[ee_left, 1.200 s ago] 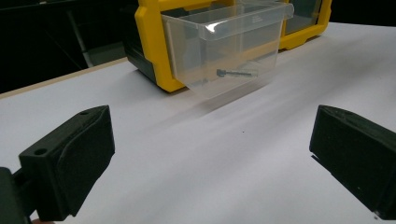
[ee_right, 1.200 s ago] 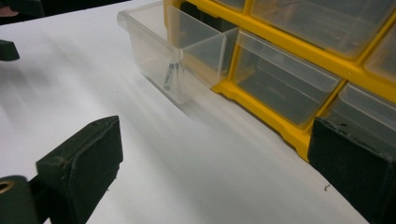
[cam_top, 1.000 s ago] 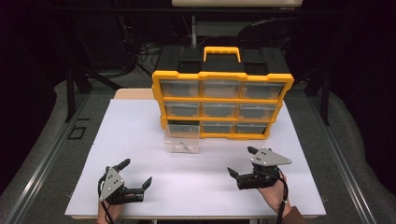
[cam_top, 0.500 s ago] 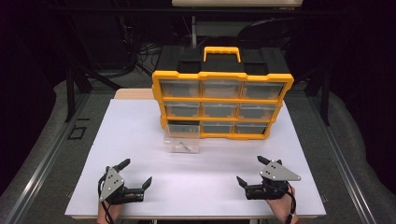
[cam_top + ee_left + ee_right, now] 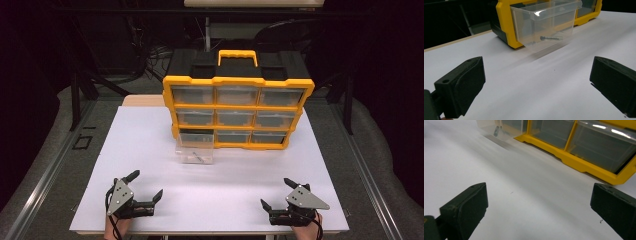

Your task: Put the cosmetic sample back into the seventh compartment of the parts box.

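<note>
1. Drawer (image 5: 194,155), clear plastic, sits pulled out on the tabletop (image 5: 150,145) in front of the organizer's (image 5: 238,111) lower-left slot, a small screw (image 5: 549,38) inside.
2. I hold the left gripper (image 5: 145,195) at the near left, fingers spread wide, gripping nothing.
3. I hold the right gripper (image 5: 274,194) at the near right, likewise released and bare.
4. From the left fingers the drawer lies far and slightly right; that hand is nearer, I judge. Its screw lies roughly crosswise to the left gripper's line.
</note>
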Demonstrator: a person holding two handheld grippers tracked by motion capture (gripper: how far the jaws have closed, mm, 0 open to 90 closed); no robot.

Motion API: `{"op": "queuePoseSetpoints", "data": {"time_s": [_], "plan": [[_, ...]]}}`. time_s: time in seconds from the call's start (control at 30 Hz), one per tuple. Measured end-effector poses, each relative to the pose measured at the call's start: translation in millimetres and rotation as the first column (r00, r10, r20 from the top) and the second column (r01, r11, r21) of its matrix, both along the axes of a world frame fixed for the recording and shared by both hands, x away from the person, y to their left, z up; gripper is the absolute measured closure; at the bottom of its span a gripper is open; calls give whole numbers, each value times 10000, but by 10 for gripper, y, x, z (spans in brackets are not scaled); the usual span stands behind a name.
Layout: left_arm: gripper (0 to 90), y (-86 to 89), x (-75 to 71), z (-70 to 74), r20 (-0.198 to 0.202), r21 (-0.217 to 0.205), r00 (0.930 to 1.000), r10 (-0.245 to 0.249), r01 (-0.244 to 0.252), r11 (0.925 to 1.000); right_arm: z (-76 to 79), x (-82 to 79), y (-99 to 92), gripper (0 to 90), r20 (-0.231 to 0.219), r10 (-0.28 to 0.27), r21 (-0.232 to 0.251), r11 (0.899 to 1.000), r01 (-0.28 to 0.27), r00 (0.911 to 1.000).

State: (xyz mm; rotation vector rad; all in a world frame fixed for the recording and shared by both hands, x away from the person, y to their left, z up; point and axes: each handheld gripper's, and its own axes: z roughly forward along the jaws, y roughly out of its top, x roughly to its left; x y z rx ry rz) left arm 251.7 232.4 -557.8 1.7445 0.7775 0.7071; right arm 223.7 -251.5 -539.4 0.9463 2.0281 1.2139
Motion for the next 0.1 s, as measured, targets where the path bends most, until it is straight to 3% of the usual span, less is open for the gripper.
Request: {"op": "queuePoseSetpoints", "data": {"time_s": [0.1], "plan": [[2,-5,3,-1,-10,11,10000,-12,12,10000,-31,-12,9,0,-59,7,-107,9999,-8,10000]]}}
